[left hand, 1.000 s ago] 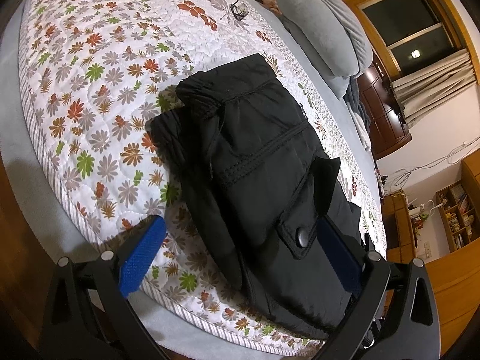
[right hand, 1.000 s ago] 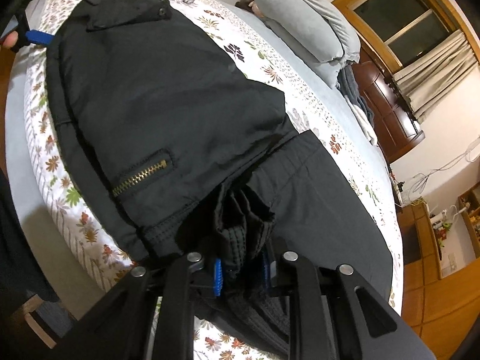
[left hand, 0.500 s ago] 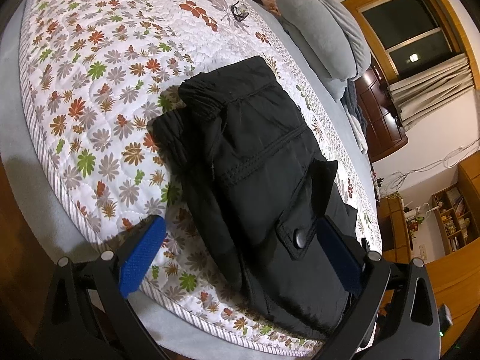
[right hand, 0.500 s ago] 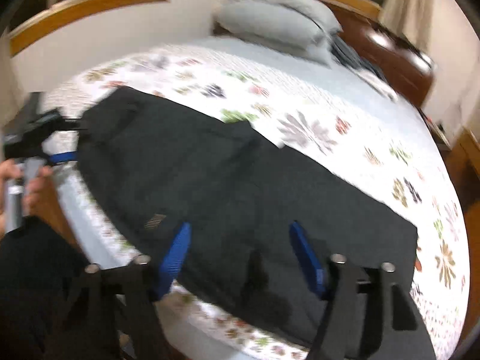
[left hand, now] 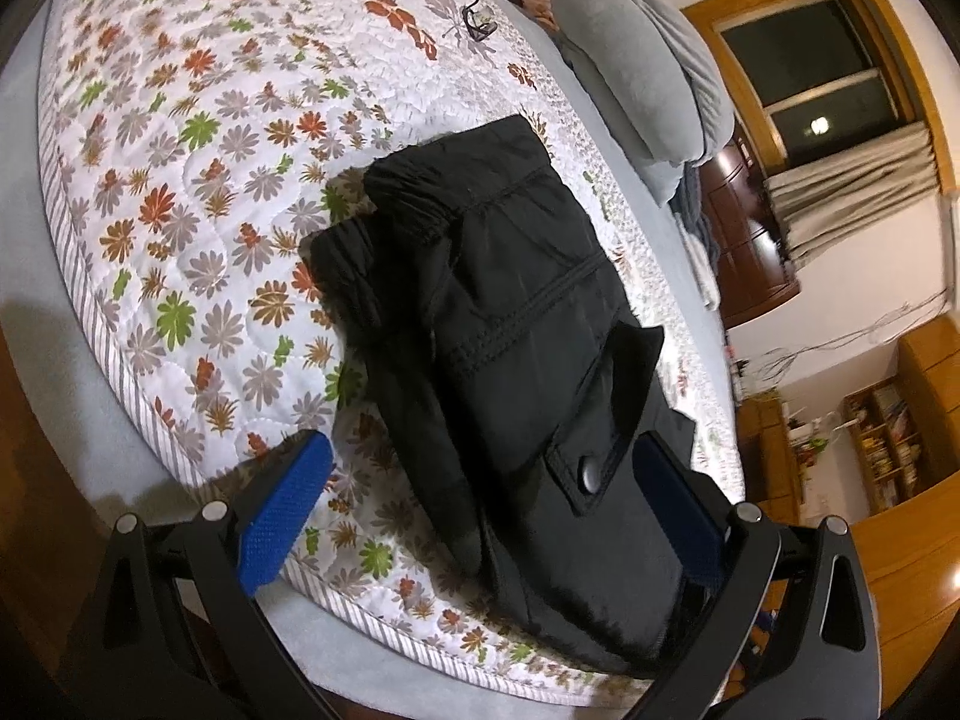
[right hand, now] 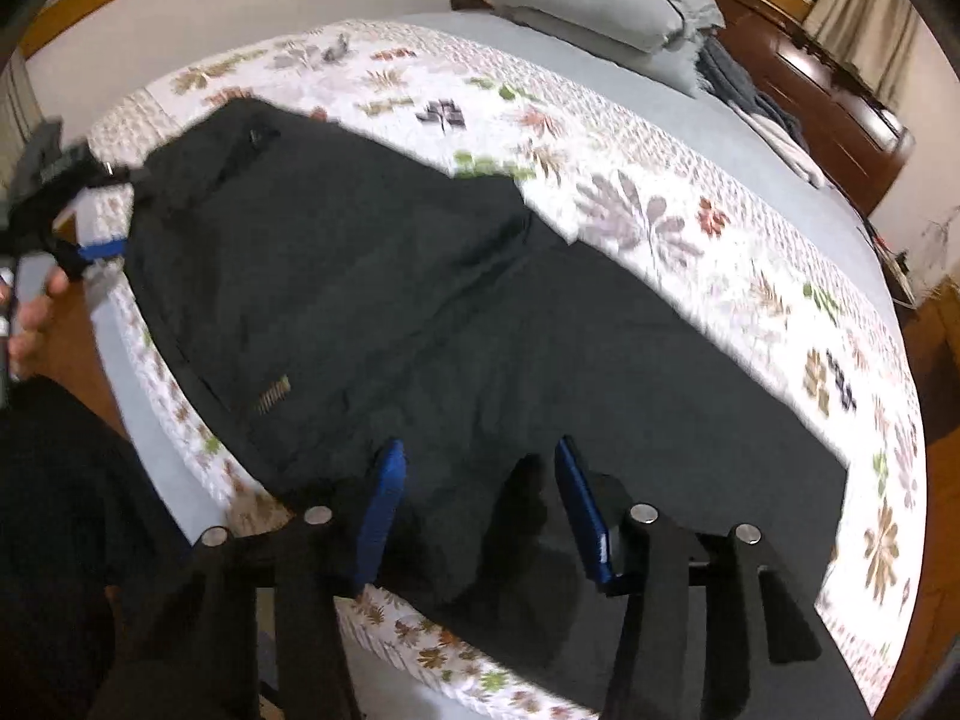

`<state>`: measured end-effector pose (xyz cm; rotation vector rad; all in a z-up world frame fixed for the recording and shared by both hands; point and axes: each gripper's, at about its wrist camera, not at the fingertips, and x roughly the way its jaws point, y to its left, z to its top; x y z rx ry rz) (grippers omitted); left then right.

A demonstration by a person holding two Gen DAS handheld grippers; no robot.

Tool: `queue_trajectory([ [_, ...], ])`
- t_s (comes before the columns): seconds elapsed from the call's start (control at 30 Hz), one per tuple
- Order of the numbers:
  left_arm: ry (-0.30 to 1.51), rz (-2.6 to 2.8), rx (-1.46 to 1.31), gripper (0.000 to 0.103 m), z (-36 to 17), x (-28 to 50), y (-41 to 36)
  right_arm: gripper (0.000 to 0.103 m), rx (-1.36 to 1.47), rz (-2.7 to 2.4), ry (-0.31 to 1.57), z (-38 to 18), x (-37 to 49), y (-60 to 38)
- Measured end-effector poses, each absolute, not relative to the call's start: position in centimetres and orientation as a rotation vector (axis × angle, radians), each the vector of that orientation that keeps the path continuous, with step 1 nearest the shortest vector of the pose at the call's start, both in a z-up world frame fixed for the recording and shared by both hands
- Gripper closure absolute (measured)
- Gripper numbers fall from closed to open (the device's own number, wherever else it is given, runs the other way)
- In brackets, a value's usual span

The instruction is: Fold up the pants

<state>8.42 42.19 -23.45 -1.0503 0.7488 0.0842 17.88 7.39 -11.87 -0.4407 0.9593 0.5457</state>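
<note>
The pants (left hand: 516,324) are black matt cloth, slightly puffy, with stitched seams, a glossy snap button (left hand: 590,471) and a brassy metal zipper (right hand: 273,394). The bedspread (left hand: 198,192) is quilted white cloth printed with leaves. The pillow (left hand: 630,78) looks soft and grey. Each hand-held gripper (left hand: 480,510) (right hand: 477,510) has matt black plastic arms, dimpled blue pads and shiny metal pins. The window frame (left hand: 894,54) is varnished wood.

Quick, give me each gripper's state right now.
Left gripper: open, holding nothing; the black pants lie between its fingers.
Right gripper: open, holding nothing, over the pants.
</note>
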Motion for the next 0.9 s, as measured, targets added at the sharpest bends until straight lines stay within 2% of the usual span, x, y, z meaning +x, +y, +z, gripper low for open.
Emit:
queue_trajectory([
  [0.2,0.658,0.046,-1.277,0.003,-24.8,7.3,43.9,0.03,-0.31,0.757,1.063,-7.5,23.4,10.4],
  [0.47,0.611,-0.007,-1.469,0.003,-25.9,7.3,45.4,0.017,-0.22,1.046,1.212,-5.8,29.9,20.5],
  [0.9,0.632,0.02,-1.407,0.004,-24.0,10.2,43.7,0.017,-0.369,1.258,1.36,-9.5,36.2,37.5],
])
